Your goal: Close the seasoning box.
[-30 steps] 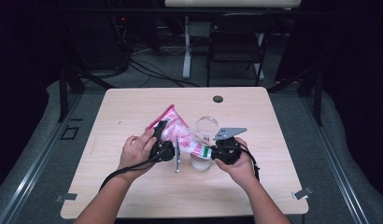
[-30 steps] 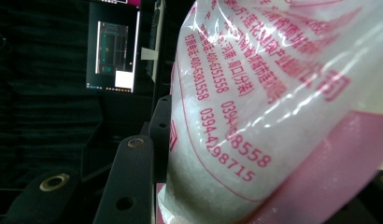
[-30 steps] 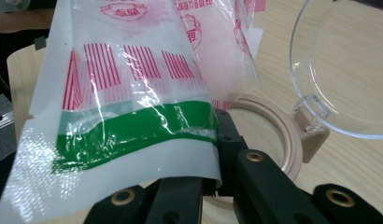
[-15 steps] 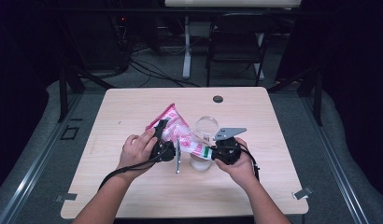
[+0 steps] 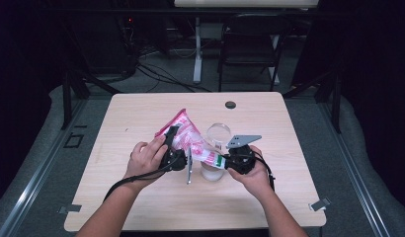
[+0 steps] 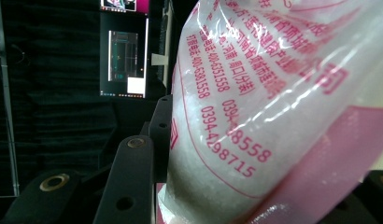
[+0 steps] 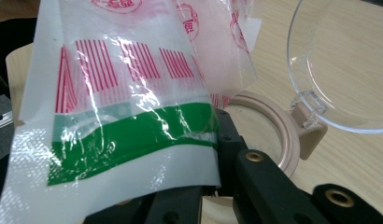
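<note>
Nothing moved: bag (image 5: pixel 188 139) over jar (image 5: pixel 213 170)

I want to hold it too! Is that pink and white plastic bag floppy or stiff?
Probably floppy: the pink and white plastic bag creases and sags between the left gripper and right gripper. Its glossy film looks slippery. White grains inside likely give it weight.

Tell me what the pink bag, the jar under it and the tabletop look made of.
Bag: thin glossy plastic film, going by the creases and glare, printed pink and green, with white grains showing through.
Jar: beige matte rim, probably plastic; its hinged lid is clear, hard-looking plastic, flipped open.
Tabletop: pale wood-grain surface, likely laminate, matte.
</note>
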Available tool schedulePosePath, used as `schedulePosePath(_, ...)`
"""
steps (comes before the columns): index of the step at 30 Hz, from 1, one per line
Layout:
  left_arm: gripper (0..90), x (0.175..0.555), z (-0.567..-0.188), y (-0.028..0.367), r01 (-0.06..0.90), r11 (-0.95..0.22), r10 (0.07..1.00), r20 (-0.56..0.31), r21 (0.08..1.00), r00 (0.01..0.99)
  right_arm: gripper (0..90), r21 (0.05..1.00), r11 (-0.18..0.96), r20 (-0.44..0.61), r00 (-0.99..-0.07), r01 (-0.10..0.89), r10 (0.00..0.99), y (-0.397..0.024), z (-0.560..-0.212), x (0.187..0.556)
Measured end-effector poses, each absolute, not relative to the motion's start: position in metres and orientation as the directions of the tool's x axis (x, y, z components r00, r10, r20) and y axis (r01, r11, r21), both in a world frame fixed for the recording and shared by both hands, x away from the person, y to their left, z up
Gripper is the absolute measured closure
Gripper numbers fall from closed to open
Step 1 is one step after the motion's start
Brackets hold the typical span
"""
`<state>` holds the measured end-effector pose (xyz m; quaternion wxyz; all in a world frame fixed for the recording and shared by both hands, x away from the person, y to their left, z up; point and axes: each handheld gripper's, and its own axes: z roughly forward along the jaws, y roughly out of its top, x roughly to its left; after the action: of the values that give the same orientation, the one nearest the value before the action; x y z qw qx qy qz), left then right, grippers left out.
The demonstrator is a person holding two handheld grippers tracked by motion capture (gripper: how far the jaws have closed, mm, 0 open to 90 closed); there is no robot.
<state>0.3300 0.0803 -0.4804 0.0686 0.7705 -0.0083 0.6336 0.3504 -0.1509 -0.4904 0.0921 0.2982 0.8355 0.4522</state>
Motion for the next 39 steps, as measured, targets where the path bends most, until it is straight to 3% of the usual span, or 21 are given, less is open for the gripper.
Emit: schedulePosePath(39, 64.5, 0.3256, -0.477, 0.0749, -0.108, -0.992, 0.045, 0.981, 0.066, 0.187, 90.0, 0.812, 0.414, 0.107, -0.803, 0.411, 0.586, -0.1553, -0.4899, 0.3491)
